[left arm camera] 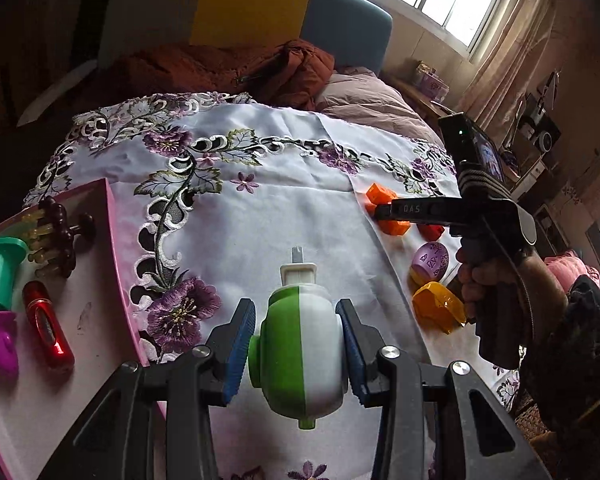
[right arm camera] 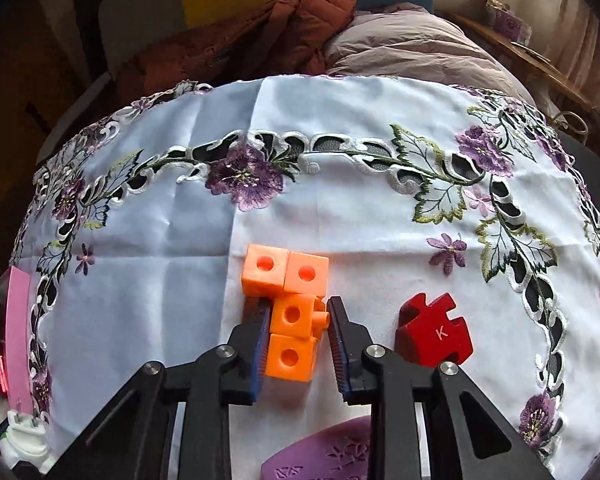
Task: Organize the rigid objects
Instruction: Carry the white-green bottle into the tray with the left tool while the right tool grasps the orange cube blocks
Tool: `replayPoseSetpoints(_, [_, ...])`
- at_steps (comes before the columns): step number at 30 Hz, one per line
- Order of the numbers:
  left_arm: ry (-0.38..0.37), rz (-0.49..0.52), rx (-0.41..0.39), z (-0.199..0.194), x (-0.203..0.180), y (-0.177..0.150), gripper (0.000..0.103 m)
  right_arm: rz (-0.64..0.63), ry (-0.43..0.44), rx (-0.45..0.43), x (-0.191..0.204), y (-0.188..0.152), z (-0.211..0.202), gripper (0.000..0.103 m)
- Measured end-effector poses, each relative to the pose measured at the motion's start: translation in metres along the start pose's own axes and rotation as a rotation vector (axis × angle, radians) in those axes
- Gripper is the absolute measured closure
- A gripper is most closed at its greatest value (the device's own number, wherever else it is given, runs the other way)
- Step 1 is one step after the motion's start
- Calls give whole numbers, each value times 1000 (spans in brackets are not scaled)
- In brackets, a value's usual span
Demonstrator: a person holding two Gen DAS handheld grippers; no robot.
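My left gripper (left arm camera: 296, 312) is shut on a round green-and-white plug device (left arm camera: 300, 344), blue pads pressing on both sides, held above the embroidered cloth (left arm camera: 260, 208) beside the pink tray (left arm camera: 114, 248). In the right wrist view my right gripper (right arm camera: 297, 308) points down at an orange piece made of joined cubes (right arm camera: 290, 316) lying on the cloth. Its pads sit against the two nearer cubes, one on each side. The left wrist view shows that gripper (left arm camera: 380, 216) on the orange piece (left arm camera: 380, 194), with a person's hand on its handle.
The tray holds a teal cup (left arm camera: 0, 272), a red tube (left arm camera: 48, 324), a magenta piece (left arm camera: 0, 336) and a dark beaded item (left arm camera: 58, 236). A red puzzle piece marked K (right arm camera: 434, 330), a purple patterned egg (left arm camera: 430, 260) and an orange shell (left arm camera: 436, 308) lie nearby.
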State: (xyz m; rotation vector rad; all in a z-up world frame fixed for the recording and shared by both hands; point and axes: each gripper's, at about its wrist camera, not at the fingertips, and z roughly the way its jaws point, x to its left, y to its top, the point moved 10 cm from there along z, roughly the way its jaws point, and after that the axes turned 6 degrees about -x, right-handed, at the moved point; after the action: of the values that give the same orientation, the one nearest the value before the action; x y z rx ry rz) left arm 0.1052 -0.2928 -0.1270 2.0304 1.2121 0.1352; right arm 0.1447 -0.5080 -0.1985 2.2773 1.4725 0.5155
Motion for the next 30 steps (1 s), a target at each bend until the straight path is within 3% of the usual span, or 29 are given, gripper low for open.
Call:
replayPoseSetpoints(4, [-1, -11, -23, -10, 4, 2, 61, -64, 46, -6, 22, -6, -14, 76])
replayPoseSetpoints(8, [7, -21, -38, -21, 11, 3, 61, -101, 154, 9, 57, -24, -29, 76])
replayPoseSetpoints(12, [28, -40, -62, -35, 23, 3, 61, -161, 161, 30, 74, -52, -22, 75])
replayPoseSetpoints(19, [95, -56, -112, -63, 47, 2, 61, -147, 217, -13, 71, -57, -24, 75])
replayPoseSetpoints(30, [210, -114, -139, -99, 100, -12, 61, -217, 190, -49, 75, -57, -27, 75])
